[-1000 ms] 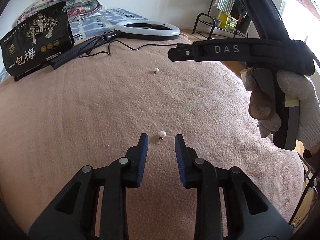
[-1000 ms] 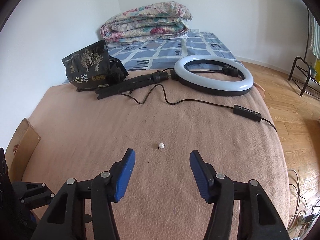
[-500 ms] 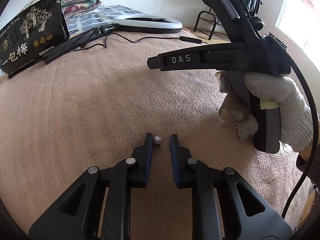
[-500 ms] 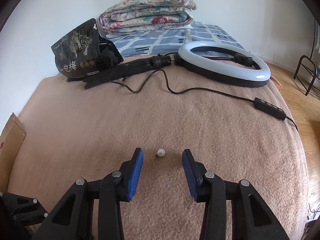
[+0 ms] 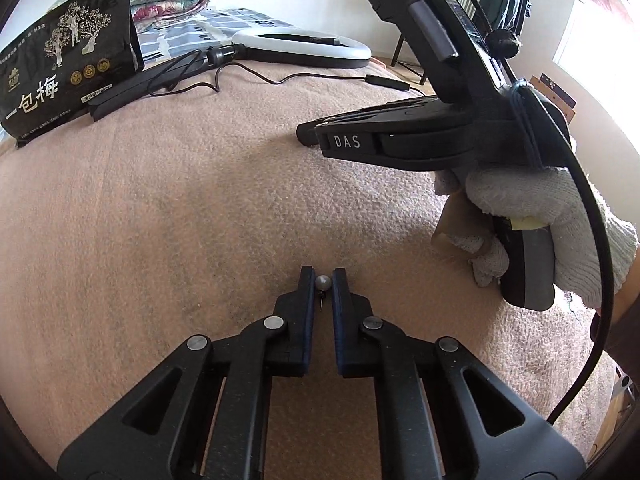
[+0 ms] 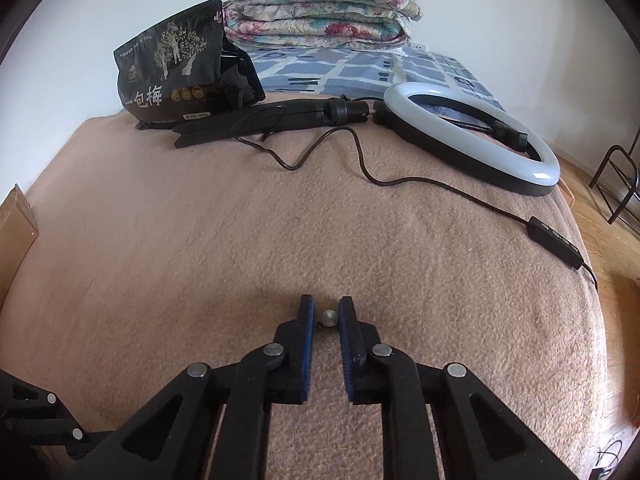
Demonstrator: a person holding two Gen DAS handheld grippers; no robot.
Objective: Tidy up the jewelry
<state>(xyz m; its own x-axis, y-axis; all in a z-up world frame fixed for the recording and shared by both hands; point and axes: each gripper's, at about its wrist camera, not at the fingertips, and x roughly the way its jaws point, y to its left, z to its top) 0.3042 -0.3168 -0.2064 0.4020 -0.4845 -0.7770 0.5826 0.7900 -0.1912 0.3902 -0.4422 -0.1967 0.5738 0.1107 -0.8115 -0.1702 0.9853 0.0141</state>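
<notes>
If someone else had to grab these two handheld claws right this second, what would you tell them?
Left gripper: its jaws have just closed on a pearl earring, post pointing back toward the handle, still down on the pink blanket.
Right gripper: its jaws have just closed on the second pearl earring, also low on the blanket.
Done: both earrings pinched.
Left: lift both and put them away; no jewelry box or tray is in view, so find one first.
Mind the ring light and its cord farther back.
</notes>
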